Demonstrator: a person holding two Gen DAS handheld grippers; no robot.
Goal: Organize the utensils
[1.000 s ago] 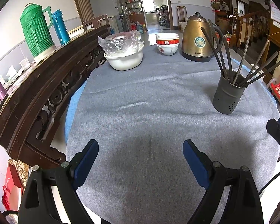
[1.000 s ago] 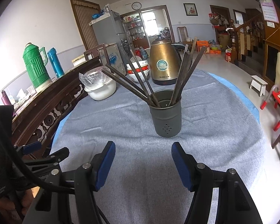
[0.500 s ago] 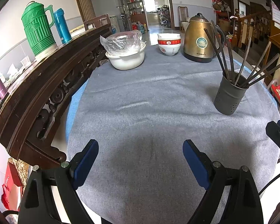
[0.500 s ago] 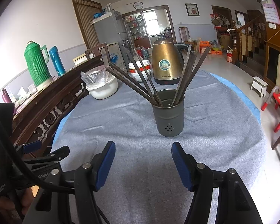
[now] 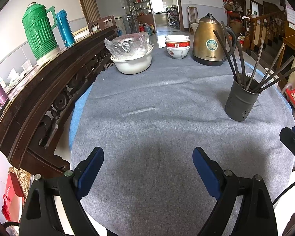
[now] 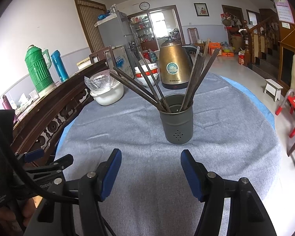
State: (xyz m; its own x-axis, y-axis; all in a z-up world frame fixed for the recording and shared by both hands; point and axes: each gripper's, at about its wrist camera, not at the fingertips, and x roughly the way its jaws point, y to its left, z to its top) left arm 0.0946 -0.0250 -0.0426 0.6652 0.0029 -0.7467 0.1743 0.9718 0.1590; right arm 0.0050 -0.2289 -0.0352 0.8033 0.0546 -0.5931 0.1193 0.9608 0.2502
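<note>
A dark grey perforated utensil holder [image 6: 177, 125] stands upright on the grey tablecloth [image 6: 139, 129], with several dark chopsticks [image 6: 198, 76] fanned out of it. It shows at the right in the left wrist view [image 5: 241, 103]. My right gripper [image 6: 149, 169] is open and empty, just short of the holder. My left gripper [image 5: 148, 169] is open and empty over bare cloth, left of the holder; it shows at the left edge of the right wrist view [image 6: 47, 160].
At the table's far side stand a gold kettle [image 5: 211, 43], stacked red-and-white bowls [image 5: 177, 46] and a white bowl covered in plastic [image 5: 132, 59]. A carved dark wooden rail [image 5: 49, 82] runs along the left, carrying a green thermos [image 5: 39, 31] and a blue flask [image 5: 64, 28].
Both views have drawn back slightly and tilted up; the holder sits a little lower in each frame. Both grippers stay open. Nothing on the table has moved.
</note>
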